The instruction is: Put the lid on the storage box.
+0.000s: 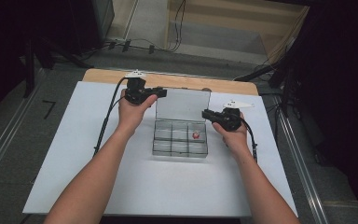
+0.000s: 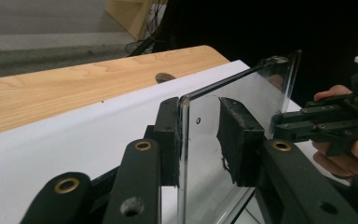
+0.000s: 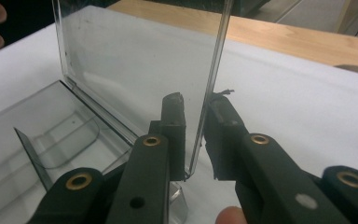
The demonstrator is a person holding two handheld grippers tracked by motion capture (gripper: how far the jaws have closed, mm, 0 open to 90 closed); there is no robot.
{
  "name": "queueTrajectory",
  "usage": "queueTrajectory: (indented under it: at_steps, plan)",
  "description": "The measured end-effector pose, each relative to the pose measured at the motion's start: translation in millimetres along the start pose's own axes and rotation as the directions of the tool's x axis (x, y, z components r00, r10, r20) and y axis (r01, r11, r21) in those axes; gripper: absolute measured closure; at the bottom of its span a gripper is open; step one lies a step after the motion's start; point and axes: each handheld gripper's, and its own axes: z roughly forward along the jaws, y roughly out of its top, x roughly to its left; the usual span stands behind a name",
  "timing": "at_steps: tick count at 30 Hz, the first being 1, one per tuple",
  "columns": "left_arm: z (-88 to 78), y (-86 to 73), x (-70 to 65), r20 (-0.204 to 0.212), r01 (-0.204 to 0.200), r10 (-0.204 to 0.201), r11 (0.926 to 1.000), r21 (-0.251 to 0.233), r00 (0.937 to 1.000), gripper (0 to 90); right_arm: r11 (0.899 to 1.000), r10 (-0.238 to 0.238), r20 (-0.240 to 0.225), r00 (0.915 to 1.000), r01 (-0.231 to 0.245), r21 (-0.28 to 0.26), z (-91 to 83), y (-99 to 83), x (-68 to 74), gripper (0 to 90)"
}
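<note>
L gripper [image 2: 200, 140] jaws astride clear lid [image 2: 242, 93], not clamped, R gripper [image 3: 196, 135] same, box [image 1: 180, 142] open

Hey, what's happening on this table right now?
A person is handling the clear lid of a compartment box on a white table. The lid stands upright. The left gripper has the lid's edge between its jaws, one pad against it, the other apart. The right gripper straddles the opposite edge, one pad close against it. A small red item sits in one compartment.
</note>
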Motion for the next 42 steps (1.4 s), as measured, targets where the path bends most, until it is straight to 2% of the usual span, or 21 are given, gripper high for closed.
queueTrajectory:
  at_steps: [2, 4, 6, 7, 11, 13, 16, 18, 22, 24, 31, 42]
  plan:
    - [-1.2, -0.6, -0.3, 0.003, -0.008, 0.008, 1.0, -0.001, 1.0, 70.1, 1.0, 0.023, 0.022, 0.9995, -0.022, -0.011, -1.4, 3.4, 2.5, 67.2]
    - [-2.3, -0.9, -2.1, 0.001, -0.018, 0.018, 0.9998, -0.002, 0.9998, 70.2, 0.997, 0.06, 0.018, 0.998, -0.06, -0.039, -4.4, 10.2, 3.9, 61.6]
    - [-3.7, -1.4, -3.6, 0.002, -0.022, 0.022, 0.9997, -0.005, 0.9998, 70.2, 0.996, 0.074, 0.009, 0.9972, -0.073, -0.056, -7.3, 19.3, 5.4, 58.6]
    - [-4.6, -1.8, -4.2, 0.005, -0.024, 0.024, 0.9997, -0.006, 0.9997, 70.1, 0.996, 0.065, 0.015, 0.9978, -0.064, -0.064, -9.0, 23.9, 6.5, 57.6]
    - [-8.4, -2.7, -6.6, 0.019, -0.031, 0.031, 0.9995, -0.007, 0.9993, 70.0, 0.993, 0.079, 0.013, 0.9968, -0.078, -0.087, -17.7, 42.0, 11.0, 57.0]
    - [-10.0, -3.3, -7.9, 0.023, -0.031, 0.031, 0.9995, -0.008, 0.9993, 69.8, 0.993, 0.09, 0.02, 0.9958, -0.088, -0.075, -21.3, 50.0, 14.3, 56.7]
    - [-12.1, -4.6, -9.7, 0.026, -0.035, 0.035, 0.9993, -0.013, 0.999, 69.6, 0.996, 0.064, 0.047, 0.9969, -0.061, -0.057, -23.7, 56.1, 19.5, 57.6]
    - [-13.6, -5.6, -10.9, 0.03, -0.035, 0.035, 0.9993, -0.017, 0.9989, 69.4, 0.997, 0.057, 0.056, 0.9968, -0.054, -0.051, -24.7, 56.6, 20.8, 60.7]
    - [-16.3, -7.4, -13.7, 0.035, -0.038, 0.039, 0.999, -0.022, 0.9987, 69.0, 0.995, 0.091, 0.049, 0.9947, -0.088, -0.046, -26.7, 56.0, 19.6, 66.8]
    - [-17.4, -8.2, -14.9, 0.037, -0.04, 0.041, 0.9989, -0.025, 0.9985, 68.8, 0.996, 0.082, 0.055, 0.9951, -0.08, -0.044, -27.5, 55.8, 20.5, 68.6]
    - [-21.0, -10.7, -17.7, 0.051, -0.044, 0.045, 0.9987, -0.028, 0.9977, 68.0, 0.998, 0.05, 0.045, 0.9978, -0.048, -0.04, -31.5, 53.4, 23.3, 69.3]
    - [-27.2, -14.9, -24.5, 0.066, -0.04, 0.042, 0.9989, -0.023, 0.9969, 65.2, 0.998, 0.025, 0.027, 0.9993, -0.024, -0.056, -38.6, 45.9, 28.0, 69.1]
